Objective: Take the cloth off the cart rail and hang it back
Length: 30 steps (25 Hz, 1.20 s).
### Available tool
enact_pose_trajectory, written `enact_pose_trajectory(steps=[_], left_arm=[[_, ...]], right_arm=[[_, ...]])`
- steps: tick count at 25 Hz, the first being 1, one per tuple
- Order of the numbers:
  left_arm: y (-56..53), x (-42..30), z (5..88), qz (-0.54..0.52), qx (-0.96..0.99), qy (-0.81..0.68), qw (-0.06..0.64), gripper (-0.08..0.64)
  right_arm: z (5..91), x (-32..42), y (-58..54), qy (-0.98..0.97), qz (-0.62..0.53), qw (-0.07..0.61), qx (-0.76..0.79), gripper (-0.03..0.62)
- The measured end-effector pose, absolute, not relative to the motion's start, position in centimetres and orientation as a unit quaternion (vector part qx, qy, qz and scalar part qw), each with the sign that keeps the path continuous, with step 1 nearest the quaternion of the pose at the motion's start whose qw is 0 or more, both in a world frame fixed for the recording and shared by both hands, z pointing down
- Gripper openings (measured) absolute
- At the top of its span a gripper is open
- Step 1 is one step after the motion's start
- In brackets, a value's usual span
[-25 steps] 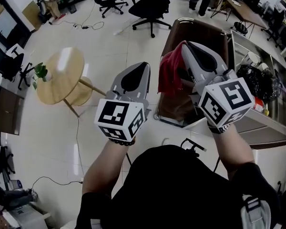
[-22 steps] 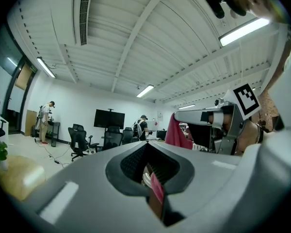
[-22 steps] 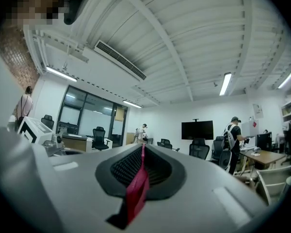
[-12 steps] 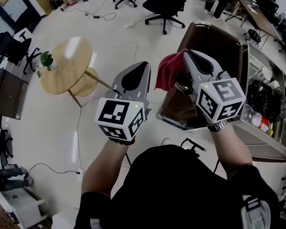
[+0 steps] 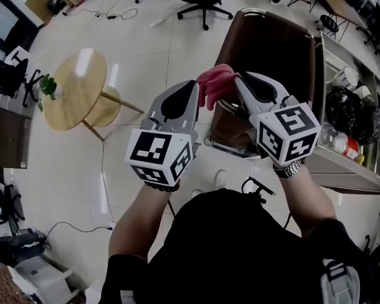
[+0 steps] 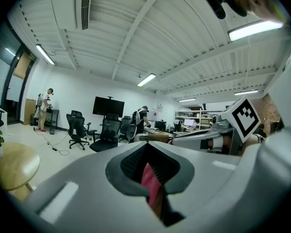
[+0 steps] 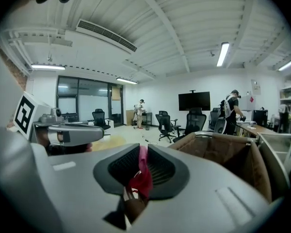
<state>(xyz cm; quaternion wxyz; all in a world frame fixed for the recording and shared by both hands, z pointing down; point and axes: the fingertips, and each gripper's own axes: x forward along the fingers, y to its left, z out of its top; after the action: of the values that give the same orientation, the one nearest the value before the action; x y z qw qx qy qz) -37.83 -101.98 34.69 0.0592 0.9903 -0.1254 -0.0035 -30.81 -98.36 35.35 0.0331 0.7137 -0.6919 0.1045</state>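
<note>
1. Your left gripper (image 5: pixel 191 86) is clamped on one end of the red fabric cloth (image 5: pixel 215 84).
2. Your right gripper (image 5: pixel 239 80) pinches the other end, though its jaws have just been easing apart.
3. The cloth runs gripper to gripper. The brown cart's metal rail (image 7: pixel 219 136) lies just ahead and right of your right gripper, the nearer one.

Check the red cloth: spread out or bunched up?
Bunched up: the red cloth is a crumpled wad pinched at the left gripper, with no flat spread showing.

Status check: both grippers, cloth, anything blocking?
Left gripper shut on cloth. Right gripper jaws have just been opening, cloth between them. Cloth bunched over cart edge. Nothing blocking.
</note>
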Motion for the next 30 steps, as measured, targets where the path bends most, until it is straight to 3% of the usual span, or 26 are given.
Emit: enact_pose_trajectory(steps=[4,14,23,30], left_arm=[[-101.0,-37.2,35.2,0.001,0.992,-0.107,0.062,0.002],[-97.7,-37.7,34.5,0.005,0.996,-0.065,0.056,0.002],[-94.3,-41.6,31.9,-0.005,0.999,-0.035,0.041,0.002],[-90.9,-44.1,30.1,-0.020,0.999,-0.010,0.038,0.002]], right_arm=[[35.4,-30.4,-96.9,-0.679,0.107,0.028,0.726,0.121],[33.9,-31.5,-93.0,-0.650,0.093,0.000,0.754,0.123],[30.3,-36.2,-89.2,-0.632,0.046,-0.023,0.773,0.036],[28.2,-39.8,-85.6,-0.616,0.018,-0.016,0.787,0.005]])
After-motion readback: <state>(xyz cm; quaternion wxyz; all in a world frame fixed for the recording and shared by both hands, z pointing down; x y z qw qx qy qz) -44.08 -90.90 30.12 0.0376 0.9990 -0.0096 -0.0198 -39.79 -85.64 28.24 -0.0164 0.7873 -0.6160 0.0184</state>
